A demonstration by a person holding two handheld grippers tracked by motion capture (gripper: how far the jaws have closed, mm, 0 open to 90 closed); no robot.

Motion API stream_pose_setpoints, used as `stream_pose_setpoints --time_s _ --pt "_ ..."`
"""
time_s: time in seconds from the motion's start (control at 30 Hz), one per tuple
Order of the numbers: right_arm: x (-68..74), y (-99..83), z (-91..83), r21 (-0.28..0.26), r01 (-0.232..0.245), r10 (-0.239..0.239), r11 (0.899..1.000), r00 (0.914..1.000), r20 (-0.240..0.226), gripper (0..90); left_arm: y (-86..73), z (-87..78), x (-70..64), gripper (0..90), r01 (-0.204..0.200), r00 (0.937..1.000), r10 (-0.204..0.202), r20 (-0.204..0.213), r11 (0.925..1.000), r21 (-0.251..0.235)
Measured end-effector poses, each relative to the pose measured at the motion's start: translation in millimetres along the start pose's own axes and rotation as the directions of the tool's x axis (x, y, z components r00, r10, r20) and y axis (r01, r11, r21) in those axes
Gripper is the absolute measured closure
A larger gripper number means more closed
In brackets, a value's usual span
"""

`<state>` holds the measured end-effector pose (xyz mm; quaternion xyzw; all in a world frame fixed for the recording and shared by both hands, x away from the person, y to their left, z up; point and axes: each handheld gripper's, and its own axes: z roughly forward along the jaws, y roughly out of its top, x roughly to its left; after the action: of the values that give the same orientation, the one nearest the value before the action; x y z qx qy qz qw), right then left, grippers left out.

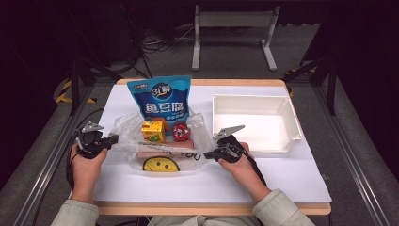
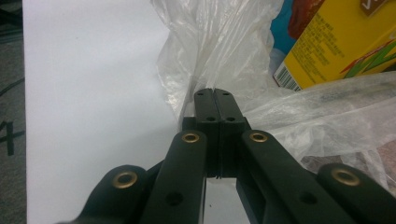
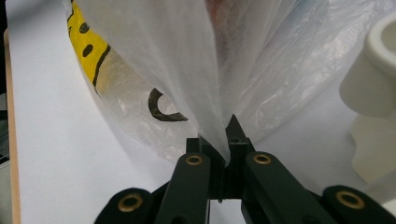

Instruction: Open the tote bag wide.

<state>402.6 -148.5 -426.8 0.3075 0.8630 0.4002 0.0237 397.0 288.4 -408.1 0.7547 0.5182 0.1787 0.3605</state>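
A clear plastic bag with a yellow smiley face lies mid-table. Inside it sit a yellow carton, a red round packet and a long pinkish pack. A blue snack pouch stands at the bag's far side. My left gripper is shut on the bag's left edge, the film pinched between its jaws. My right gripper is shut on the bag's right edge, with film running down between the jaws.
A white empty tray stands at the right of the table, close to my right hand. White paper covers the tabletop, with bare room in front. The wooden table edge runs along the near side.
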Motion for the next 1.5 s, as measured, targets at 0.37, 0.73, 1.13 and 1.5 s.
stream_pose_setpoints --time_s 0.37,0.73,1.13,1.5 --pt "2.3 1.3 0.7 0.000 0.007 -0.007 1.000 1.0000 0.001 90.0 3.4 -29.2 -16.1 64.4 -0.053 0.9907 0.070 0.117 0.9883 -0.143" --pt "2.8 2.0 0.1 -0.005 0.012 -0.012 1.000 0.9999 -0.007 90.0 11.2 -9.7 -46.8 44.1 -0.181 0.9309 0.222 0.290 0.9703 -0.161" --pt "2.5 1.8 0.5 -0.005 0.010 -0.010 1.000 0.9999 -0.012 89.9 7.3 15.2 -36.5 41.5 -0.157 0.9321 0.180 0.314 0.9828 -0.097" --pt "2.5 2.0 -0.3 -0.010 0.011 -0.012 1.000 0.9999 -0.011 89.8 4.4 17.7 -35.8 65.4 -0.169 0.9406 0.181 0.287 0.9835 -0.064"
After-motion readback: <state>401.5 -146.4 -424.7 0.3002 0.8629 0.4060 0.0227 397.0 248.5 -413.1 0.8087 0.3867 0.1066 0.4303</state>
